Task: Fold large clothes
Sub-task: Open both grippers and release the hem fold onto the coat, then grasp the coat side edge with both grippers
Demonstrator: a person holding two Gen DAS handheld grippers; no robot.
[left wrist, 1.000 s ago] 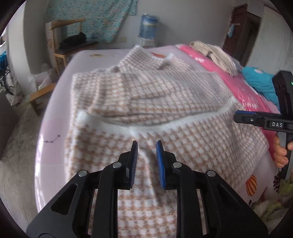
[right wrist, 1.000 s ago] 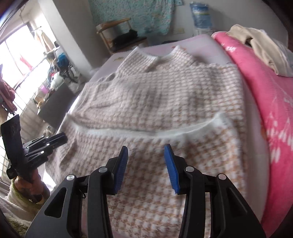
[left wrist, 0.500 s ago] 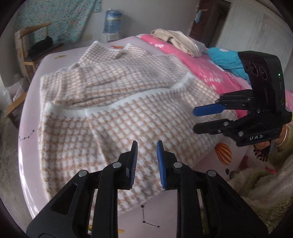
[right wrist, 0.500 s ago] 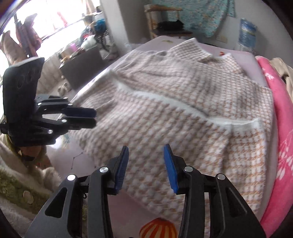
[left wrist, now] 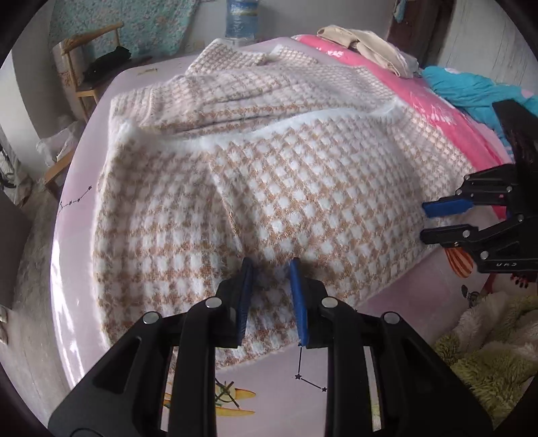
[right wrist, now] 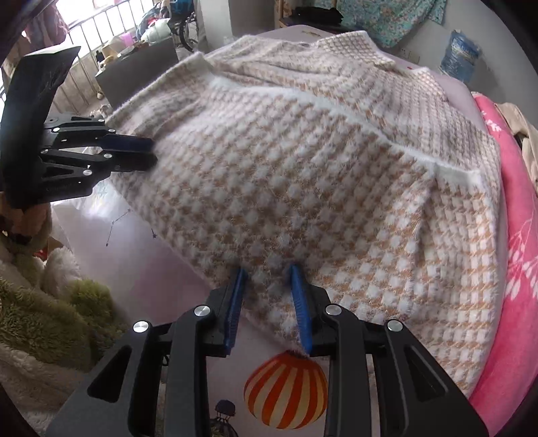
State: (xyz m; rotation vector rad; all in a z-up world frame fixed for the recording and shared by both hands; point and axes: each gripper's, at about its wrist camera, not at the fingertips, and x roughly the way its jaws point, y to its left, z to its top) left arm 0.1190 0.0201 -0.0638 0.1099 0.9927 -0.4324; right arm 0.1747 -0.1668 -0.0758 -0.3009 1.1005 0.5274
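Note:
A large fuzzy tan-and-white checked sweater [left wrist: 285, 174] lies on the pale pink bed sheet [left wrist: 74, 235], its lower half folded up over the upper half; it also fills the right wrist view [right wrist: 302, 161]. My left gripper [left wrist: 270, 269] is open, its blue pads astride the near folded edge at the left corner. My right gripper [right wrist: 267, 272] is open, its pads astride the near edge at the right corner. Each gripper shows in the other's view: the right one [left wrist: 444, 222] and the left one [right wrist: 134, 153], both at the cloth's edge.
A pink blanket [left wrist: 420, 97] with a beige garment [left wrist: 366, 47] and a blue cloth [left wrist: 470, 90] lies along the bed's right side. A wooden chair [left wrist: 84, 67] and water bottle [left wrist: 240, 16] stand beyond the bed. A fluffy green-white sleeve [left wrist: 487, 346] is near.
Both grippers have come down and forward to the sweater's near folded edge, one at each corner. The jaws stay open and the sweater has not moved.

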